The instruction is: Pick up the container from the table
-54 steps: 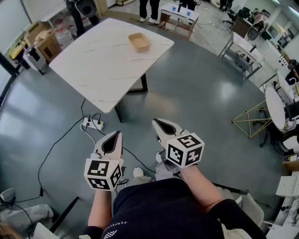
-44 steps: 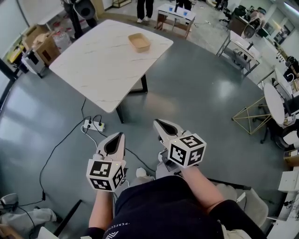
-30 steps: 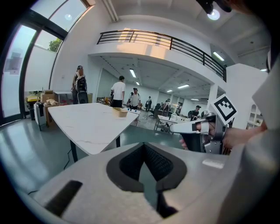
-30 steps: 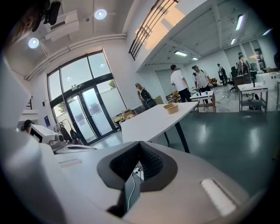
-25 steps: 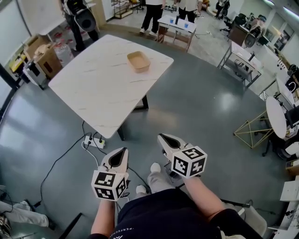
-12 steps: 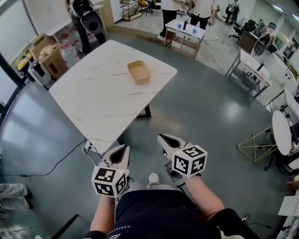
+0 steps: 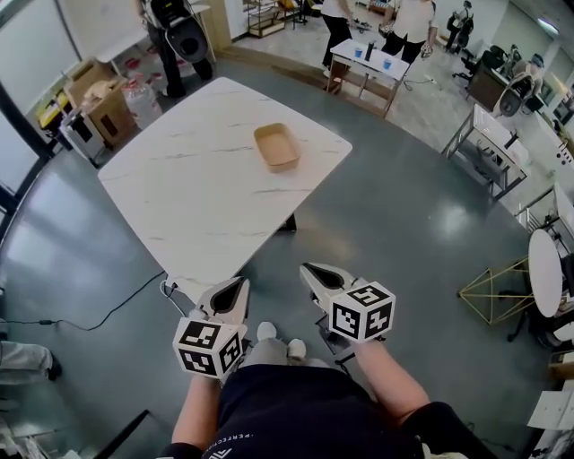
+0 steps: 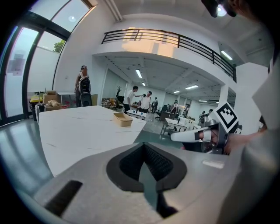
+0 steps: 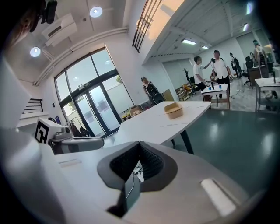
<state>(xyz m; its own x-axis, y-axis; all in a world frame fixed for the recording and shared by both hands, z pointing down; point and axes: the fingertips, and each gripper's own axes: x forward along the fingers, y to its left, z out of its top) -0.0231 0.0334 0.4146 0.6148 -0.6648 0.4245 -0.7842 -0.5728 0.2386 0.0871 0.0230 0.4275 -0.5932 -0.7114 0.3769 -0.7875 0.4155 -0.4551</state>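
The tan, open-topped container is seen resting on the white marble-patterned table, toward the table's far side and near its right edge. Nothing else is seen on the tabletop, and the container is touched by neither gripper.

Both grippers are held off the table's near corner, well apart from the container, with the bare length of the tabletop lying between them and it. The left gripper is held just over that near corner. Its jaws are seen brought together at the tips, with only the pear-shaped hollow behind them left open and nothing caught in it. The right gripper is held to the right of the same corner, over the grey floor. Its jaws are likewise closed tip to tip and nothing is gripped. The two grippers are carried side by side, both aimed toward the table.

A pair of light shoes is seen on the floor below the grippers. A black cable is trailed across the floor to the left of the table's near corner. Cardboard boxes are stacked beyond the table's left corner. A small side table bearing blue cups is placed beyond the table's far side, and standing people are seen behind it. A yellow wire frame is set well to the table's right.
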